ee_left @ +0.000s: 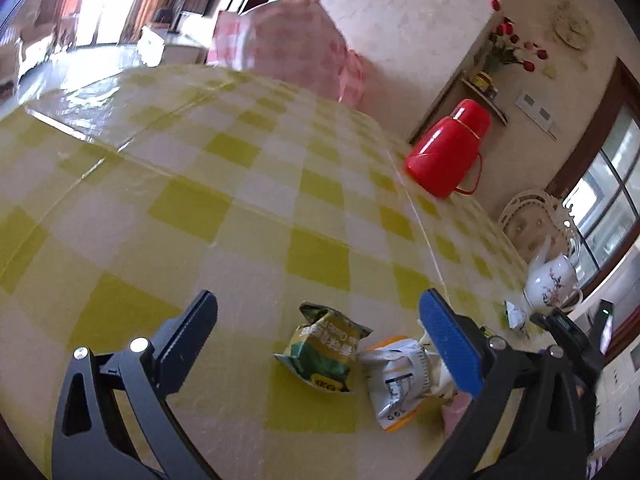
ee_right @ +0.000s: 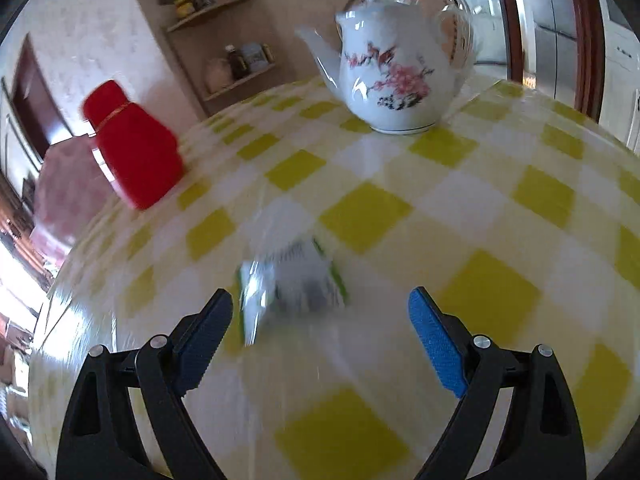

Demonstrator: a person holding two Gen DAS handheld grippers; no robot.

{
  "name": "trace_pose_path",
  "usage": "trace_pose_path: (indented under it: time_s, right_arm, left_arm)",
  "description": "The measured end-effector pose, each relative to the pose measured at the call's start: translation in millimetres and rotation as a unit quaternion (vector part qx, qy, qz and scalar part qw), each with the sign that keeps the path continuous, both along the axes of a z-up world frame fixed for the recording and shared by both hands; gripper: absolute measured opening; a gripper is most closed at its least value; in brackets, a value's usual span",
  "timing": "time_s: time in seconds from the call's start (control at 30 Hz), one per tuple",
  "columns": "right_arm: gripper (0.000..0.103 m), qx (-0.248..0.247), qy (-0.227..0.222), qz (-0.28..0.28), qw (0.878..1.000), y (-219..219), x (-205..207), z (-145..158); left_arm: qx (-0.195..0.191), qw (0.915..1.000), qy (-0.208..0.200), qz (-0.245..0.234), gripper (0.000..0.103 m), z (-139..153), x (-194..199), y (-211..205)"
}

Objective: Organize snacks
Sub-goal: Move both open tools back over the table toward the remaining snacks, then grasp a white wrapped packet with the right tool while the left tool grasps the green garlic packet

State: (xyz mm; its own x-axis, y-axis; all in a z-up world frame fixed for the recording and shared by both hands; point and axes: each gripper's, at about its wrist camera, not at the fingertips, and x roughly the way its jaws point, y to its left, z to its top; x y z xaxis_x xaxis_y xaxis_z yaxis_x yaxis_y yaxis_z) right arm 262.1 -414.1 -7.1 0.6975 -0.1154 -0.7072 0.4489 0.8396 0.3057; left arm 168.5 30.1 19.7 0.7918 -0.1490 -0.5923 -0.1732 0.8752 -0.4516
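Note:
In the left wrist view a green and yellow snack packet (ee_left: pixel 325 350) lies on the checked tablecloth between the fingers of my open left gripper (ee_left: pixel 320 312). A white and orange packet (ee_left: pixel 400 380) lies just right of it, partly behind the blue right finger (ee_left: pixel 450 344). A small packet (ee_left: pixel 514 315) lies by the teapot. In the right wrist view a blurred silver and green packet (ee_right: pixel 290 288) lies on the cloth just ahead of my open, empty right gripper (ee_right: pixel 320 308). The right gripper's black body (ee_left: pixel 576 336) shows at the right edge of the left wrist view.
A red thermos (ee_left: pixel 448 148) (ee_right: pixel 132 144) stands at the table's far side. A white floral teapot (ee_left: pixel 550 284) (ee_right: pixel 394 76) stands near the edge. A pink-covered chair (ee_left: pixel 288 40) and a white chair (ee_left: pixel 528 220) stand beyond the table (ee_left: pixel 200 200).

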Motion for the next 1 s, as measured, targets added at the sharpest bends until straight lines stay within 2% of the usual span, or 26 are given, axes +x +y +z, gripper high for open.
trace_pose_path:
  time_s: [0.03, 0.13, 0.17, 0.23, 0.27, 0.3, 0.33, 0.37, 0.4, 0.43, 0.5, 0.6, 0.77, 0.83, 0.9, 1.0]
  right_arm:
    - [0.088, 0.008, 0.012, 0.002, 1.0, -3, 11, -4]
    - [0.087, -0.023, 0.037, 0.016, 0.999, 10, 33, -6]
    - [0.088, -0.063, 0.06, 0.028, 0.996, 22, 40, -8]
    - [0.085, -0.107, 0.089, 0.07, 0.988, 40, 50, -10]
    - [0.08, -0.131, 0.102, 0.085, 0.982, 48, 53, -12]
    - [0.063, -0.132, 0.094, 0.093, 0.982, 50, 51, -11]
    - [0.057, -0.134, 0.088, 0.099, 0.982, 52, 45, -9]
    - [0.055, -0.132, 0.086, 0.1, 0.982, 54, 37, -9]
    - [0.046, -0.128, 0.073, 0.102, 0.984, 57, 22, -5]
    - [0.044, -0.118, 0.063, 0.11, 0.985, 60, 6, -2]
    - [0.042, -0.097, 0.048, 0.125, 0.986, 69, -25, 2]
    - [0.041, -0.126, 0.027, 0.166, 0.978, 99, -89, 10]
    - [0.041, -0.116, 0.0, 0.212, 0.97, 145, -191, 14]
    - [0.041, -0.114, -0.004, 0.227, 0.967, 162, -214, 12]
    - [0.041, -0.081, -0.014, 0.256, 0.963, 183, -235, 13]
    - [0.041, -0.086, -0.02, 0.297, 0.951, 214, -255, 15]
  left_arm:
    - [-0.006, 1.0, 0.002, 0.003, 0.101, -1, 0, 2]
    - [-0.02, 0.9997, 0.007, 0.012, 0.101, -3, 1, 7]
    - [-0.024, 0.9996, 0.01, 0.015, 0.101, -5, 1, 8]
    - [-0.027, 0.9994, 0.012, 0.017, 0.101, -6, 1, 9]
    - [-0.026, 0.9994, 0.013, 0.016, 0.101, -7, 1, 9]
    - [-0.026, 0.9995, 0.013, 0.014, 0.101, -7, 1, 8]
    - [-0.026, 0.9995, 0.015, 0.011, 0.101, -7, 2, 8]
    - [-0.026, 0.9995, 0.019, 0.006, 0.101, -8, 3, 7]
    - [-0.027, 0.9994, 0.023, -0.001, 0.101, -9, 5, 7]
    - [-0.029, 0.9992, 0.027, -0.007, 0.101, -10, 6, 7]
    - [-0.033, 0.999, 0.03, -0.008, 0.101, -11, 6, 9]
    - [-0.028, 0.9987, 0.039, -0.016, 0.101, -11, 8, 10]
    - [-0.021, 0.9974, 0.057, -0.037, 0.101, -8, 5, 18]
    - [-0.025, 0.9971, 0.06, -0.04, 0.101, -6, 2, 23]
    - [-0.019, 0.9972, 0.061, -0.039, 0.101, -5, 2, 24]
    - [0.009, 0.9965, 0.068, -0.047, 0.101, -5, 3, 16]
